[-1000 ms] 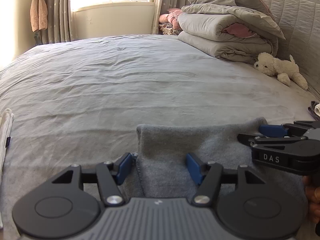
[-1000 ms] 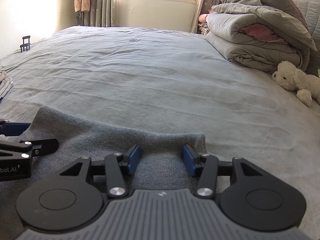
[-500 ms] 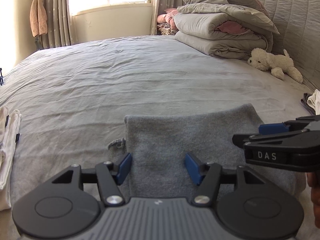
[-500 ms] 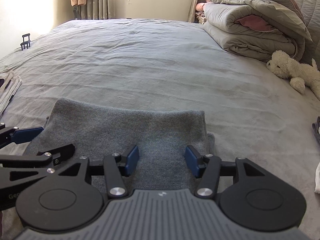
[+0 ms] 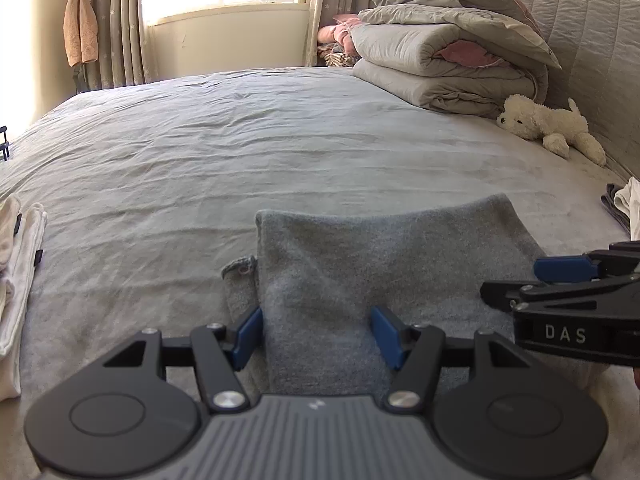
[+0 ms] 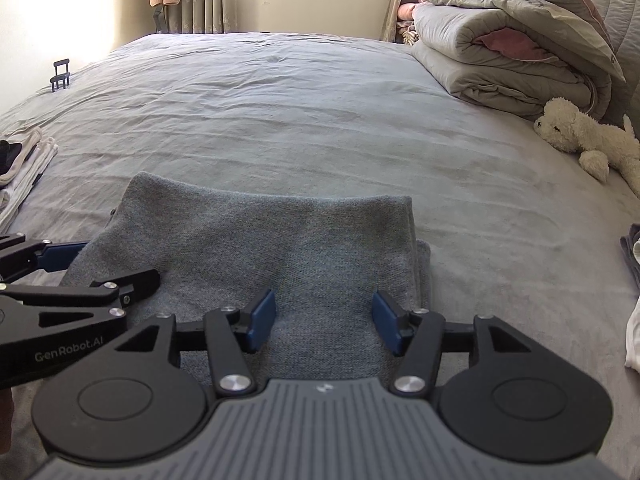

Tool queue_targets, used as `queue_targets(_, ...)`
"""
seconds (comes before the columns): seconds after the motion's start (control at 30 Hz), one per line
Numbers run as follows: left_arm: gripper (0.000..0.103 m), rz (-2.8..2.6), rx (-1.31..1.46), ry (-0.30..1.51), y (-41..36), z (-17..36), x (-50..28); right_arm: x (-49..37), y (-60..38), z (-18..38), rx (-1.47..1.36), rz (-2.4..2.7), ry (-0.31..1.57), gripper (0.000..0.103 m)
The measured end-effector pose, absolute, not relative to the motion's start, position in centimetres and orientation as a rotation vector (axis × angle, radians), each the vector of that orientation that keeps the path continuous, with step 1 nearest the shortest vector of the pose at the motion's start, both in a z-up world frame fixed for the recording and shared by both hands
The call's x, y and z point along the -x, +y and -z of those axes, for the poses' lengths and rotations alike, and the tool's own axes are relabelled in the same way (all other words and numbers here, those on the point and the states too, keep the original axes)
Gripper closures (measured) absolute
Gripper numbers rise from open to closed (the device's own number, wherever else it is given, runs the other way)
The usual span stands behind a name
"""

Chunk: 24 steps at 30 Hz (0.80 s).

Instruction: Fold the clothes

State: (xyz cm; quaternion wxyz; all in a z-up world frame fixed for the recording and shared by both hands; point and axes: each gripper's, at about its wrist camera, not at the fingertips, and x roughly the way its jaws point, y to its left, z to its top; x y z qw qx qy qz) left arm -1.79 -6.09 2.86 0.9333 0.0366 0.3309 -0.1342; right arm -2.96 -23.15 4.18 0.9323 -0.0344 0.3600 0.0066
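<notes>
Right gripper (image 6: 323, 322) jaws newly wider over grey garment (image 6: 280, 248); "GenRobot.AI", "DAS" lettering

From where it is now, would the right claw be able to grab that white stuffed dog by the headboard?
Probably not without moving. The right claw sits open over the folded grey garment, while the stuffed dog lies far across the bed. Nothing blocks the path, only distance.

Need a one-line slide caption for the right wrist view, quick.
Right gripper open above a folded grey knit garment on the bed, left gripper alongside.
</notes>
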Motion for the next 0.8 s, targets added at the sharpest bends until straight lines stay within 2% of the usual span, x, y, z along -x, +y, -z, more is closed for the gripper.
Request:
queue_targets(0.67,0.039,0.277,-0.015,0.708,-4.3,-2.8,2.8,6.0,-23.8,-4.0,0.093,-0.088,0.754,0.035)
queue_targets(0.8,0.037,0.286,0.044,0.739,-2.8,-3.0,2.7,5.9,-25.7,-4.2,0.009,-0.127,0.78,0.034)
